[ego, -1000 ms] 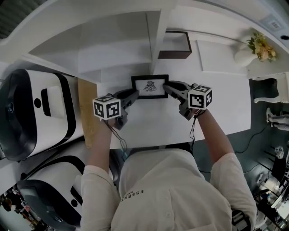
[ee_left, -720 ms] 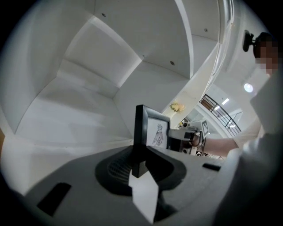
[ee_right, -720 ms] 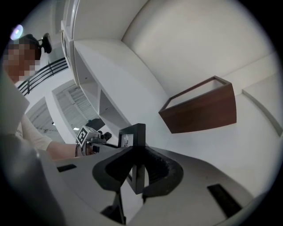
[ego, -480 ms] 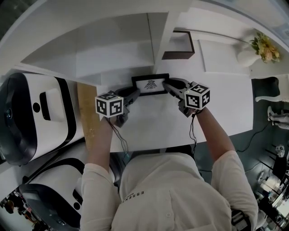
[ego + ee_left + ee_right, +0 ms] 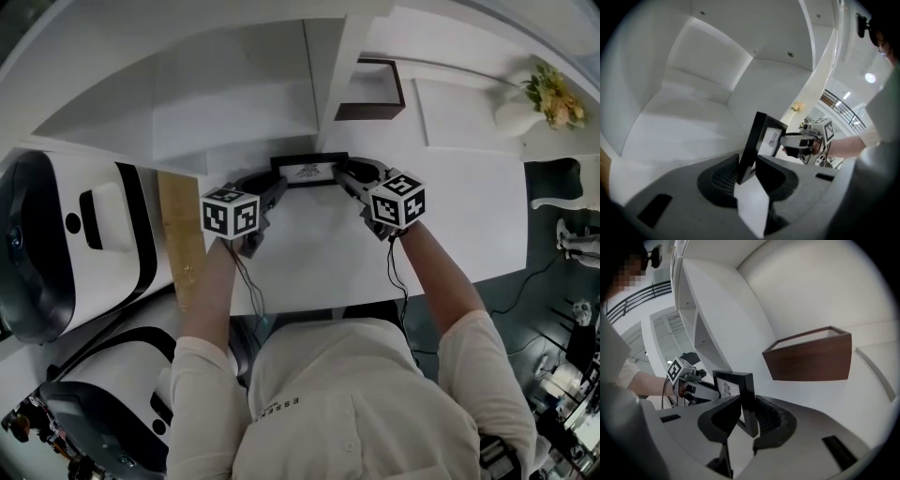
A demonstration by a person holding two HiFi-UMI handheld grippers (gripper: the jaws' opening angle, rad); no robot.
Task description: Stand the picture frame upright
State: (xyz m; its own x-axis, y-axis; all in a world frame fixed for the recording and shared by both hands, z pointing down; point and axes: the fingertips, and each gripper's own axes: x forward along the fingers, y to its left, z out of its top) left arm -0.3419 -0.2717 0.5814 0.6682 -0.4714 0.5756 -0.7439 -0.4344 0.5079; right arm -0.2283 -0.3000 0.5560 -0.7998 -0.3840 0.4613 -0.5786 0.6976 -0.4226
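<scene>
Left gripper view puts the picture frame point(image 5: 761, 140) right at my left tongs point(image 5: 747, 161). Its near side rail sits between the pads, and both pads lie against it, though those jaws have just eased a little wider. The right tongs point(image 5: 747, 404) pinch the opposite rail in the same way. So the frame spans the gap between my two tongs, tipped close to upright with the print facing me. I cannot tell whether its lower edge rests on the white surface point(image 5: 309, 253).

I judge it light and stiff: a slim dark moulding that will not flex. The front is probably glazed, so it would be slick and breakable. The side rails are the right hold, low down and clear of the pane. A loose pinch could let the smooth moulding slide. No view shows me a prop behind it.

Beyond my right tongs and well apart stands a brown open box point(image 5: 808, 355), and I see nothing inside it. Farther out to the right, a white vase point(image 5: 511, 117) holds yellow flowers point(image 5: 548, 94).
</scene>
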